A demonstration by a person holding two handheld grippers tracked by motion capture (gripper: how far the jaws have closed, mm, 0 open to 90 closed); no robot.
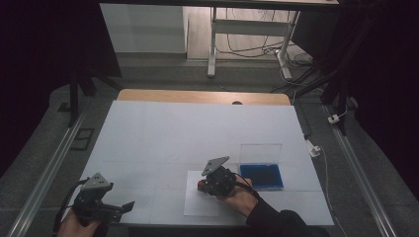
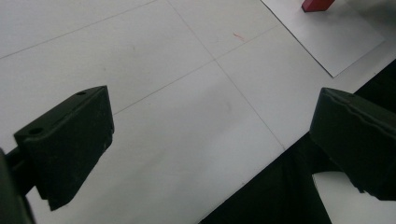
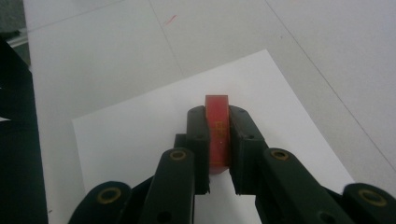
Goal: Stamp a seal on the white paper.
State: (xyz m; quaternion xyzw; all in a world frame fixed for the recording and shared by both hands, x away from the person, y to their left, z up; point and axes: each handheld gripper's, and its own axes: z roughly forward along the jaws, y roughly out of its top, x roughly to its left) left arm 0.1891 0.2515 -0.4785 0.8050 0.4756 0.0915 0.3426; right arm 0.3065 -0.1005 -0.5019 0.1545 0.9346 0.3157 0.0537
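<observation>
My right gripper point(image 3: 217, 116) is shut on a small flat red block point(image 3: 217, 126) that stands on edge between its jaws, over a white paper sheet point(image 3: 140, 135). From above, that right gripper point(image 1: 203, 183) sits on the white sheet point(image 1: 195, 205) near the table's front middle, the red block point(image 1: 201, 185) just showing at its tip. My left gripper point(image 1: 129, 205) rests at the front left corner, pointing right. In the left gripper view its jaws stand wide apart with nothing between them, and the red block point(image 2: 318, 4) shows far off on the sheet point(image 2: 336, 39).
A clear case with an upright lid point(image 1: 260, 153) and a blue tray point(image 1: 262, 176) stands right of the right hand. The white table cover point(image 1: 197, 128) spreads behind. The front table edge point(image 2: 261, 172) runs close under the left gripper.
</observation>
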